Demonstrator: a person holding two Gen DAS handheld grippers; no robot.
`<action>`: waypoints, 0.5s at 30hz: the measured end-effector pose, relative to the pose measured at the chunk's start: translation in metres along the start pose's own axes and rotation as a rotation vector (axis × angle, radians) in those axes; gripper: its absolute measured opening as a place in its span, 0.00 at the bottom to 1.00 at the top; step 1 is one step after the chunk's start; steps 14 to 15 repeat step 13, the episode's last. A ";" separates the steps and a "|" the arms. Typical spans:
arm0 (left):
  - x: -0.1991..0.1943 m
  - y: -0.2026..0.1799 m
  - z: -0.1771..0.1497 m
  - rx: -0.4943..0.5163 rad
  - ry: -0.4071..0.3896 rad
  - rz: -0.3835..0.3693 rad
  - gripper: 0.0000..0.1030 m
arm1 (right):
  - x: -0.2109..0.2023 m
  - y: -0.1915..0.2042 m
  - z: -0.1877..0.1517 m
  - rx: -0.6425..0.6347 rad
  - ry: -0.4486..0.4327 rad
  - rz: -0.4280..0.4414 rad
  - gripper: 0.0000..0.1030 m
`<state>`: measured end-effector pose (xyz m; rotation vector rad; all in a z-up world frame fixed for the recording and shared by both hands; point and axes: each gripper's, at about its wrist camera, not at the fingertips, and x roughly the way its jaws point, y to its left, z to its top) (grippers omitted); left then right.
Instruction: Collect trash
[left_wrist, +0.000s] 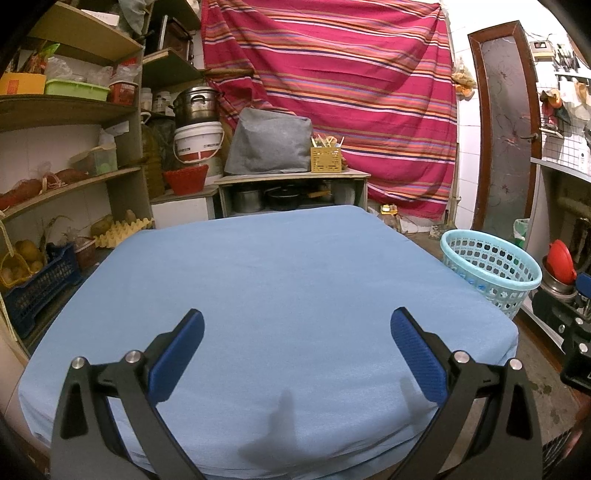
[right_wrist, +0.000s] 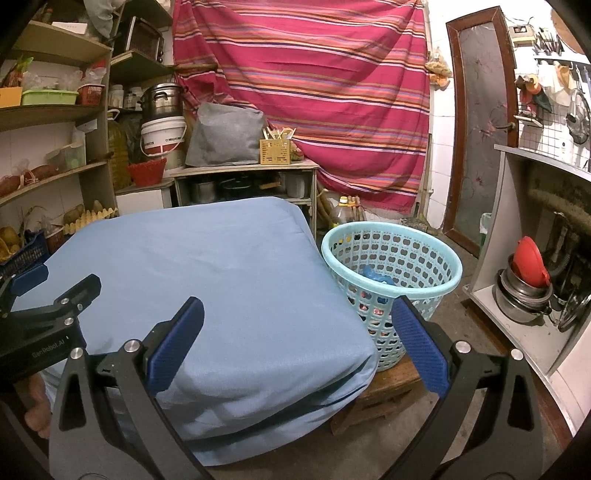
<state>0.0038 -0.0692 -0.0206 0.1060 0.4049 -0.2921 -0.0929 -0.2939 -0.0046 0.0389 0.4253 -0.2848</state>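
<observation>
A table covered with a blue cloth (left_wrist: 280, 280) fills the left wrist view; no loose trash shows on it. It also shows in the right wrist view (right_wrist: 221, 273). A light blue perforated basket (right_wrist: 391, 273) stands on a low wooden stool at the table's right side, with a blue wrapper (right_wrist: 375, 276) and other small items inside. The basket also shows in the left wrist view (left_wrist: 491, 269). My left gripper (left_wrist: 297, 328) is open and empty above the table's near part. My right gripper (right_wrist: 297, 321) is open and empty over the table's near right corner. The left gripper's body (right_wrist: 40, 314) shows at the left of the right wrist view.
Wooden shelves (left_wrist: 70, 107) with food and crates line the left. A low cabinet (left_wrist: 291, 188) with pots stands behind the table under a striped red cloth (left_wrist: 351, 92). A door (left_wrist: 506, 125) and a counter with metal bowls (right_wrist: 524, 291) are at the right.
</observation>
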 end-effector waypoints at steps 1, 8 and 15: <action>0.000 0.000 0.000 0.002 -0.001 -0.001 0.96 | 0.000 -0.001 0.000 0.000 -0.001 -0.001 0.96; -0.001 0.002 0.000 0.005 -0.006 0.004 0.96 | 0.000 0.001 0.000 -0.004 0.001 0.000 0.96; 0.000 0.006 0.002 -0.002 0.002 0.000 0.96 | 0.000 0.003 0.001 -0.004 0.003 0.003 0.96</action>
